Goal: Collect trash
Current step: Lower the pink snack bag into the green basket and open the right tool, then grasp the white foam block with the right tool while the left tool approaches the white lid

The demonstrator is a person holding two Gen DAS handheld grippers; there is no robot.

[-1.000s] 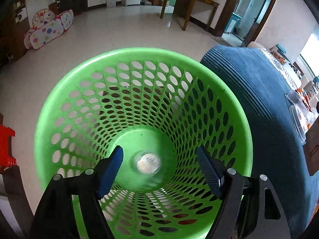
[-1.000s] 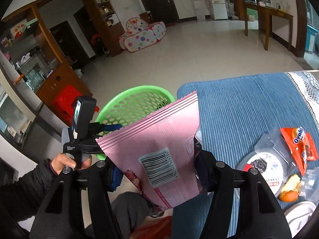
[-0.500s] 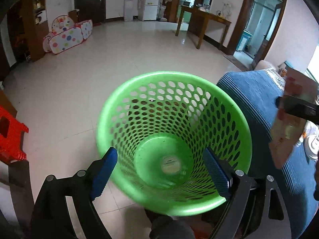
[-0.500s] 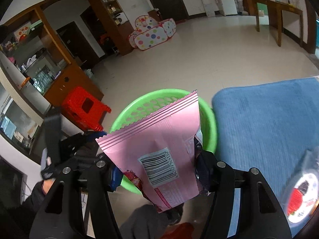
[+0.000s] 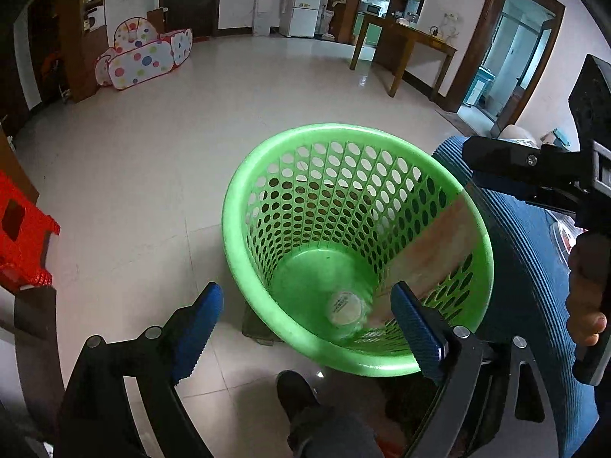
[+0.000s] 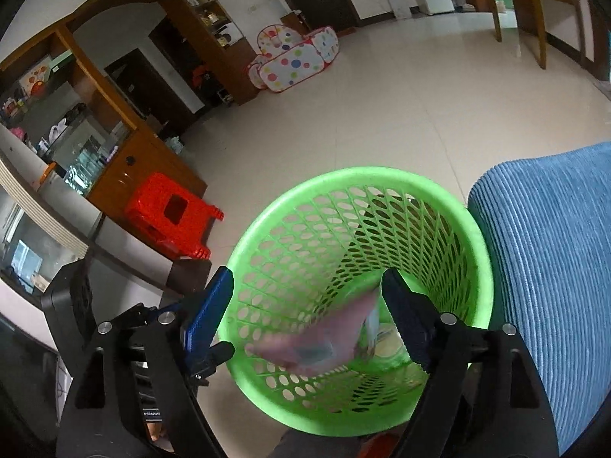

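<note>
From the left wrist, the left gripper (image 5: 305, 328) stands wide apart with nothing between its blue pads. Just ahead of it and a little to its right is the green basket (image 5: 267, 267), standing on the tiled floor (image 5: 152, 152). A blurred pink wrapper (image 5: 431, 244) lies against the basket's inner wall, above the right pad and apart from it. A round white lid (image 5: 345, 307) rests on the basket's bottom, between the two pads as seen, but far below them. The right gripper (image 5: 515, 175) reaches in from the right, over the basket's rim, held by a hand (image 5: 586, 290).

From the right wrist, the right gripper (image 6: 305, 305) has just been opening; its jaws are released, and the pink wrapper (image 6: 317, 343) is blurred inside the basket (image 6: 244, 267), just beyond and between the pads, touching neither that I can tell. A blue cloth (image 6: 553, 267) lies right of the gripper, beside the basket. A red stool (image 6: 172, 225) stands on the floor to its left.
</note>
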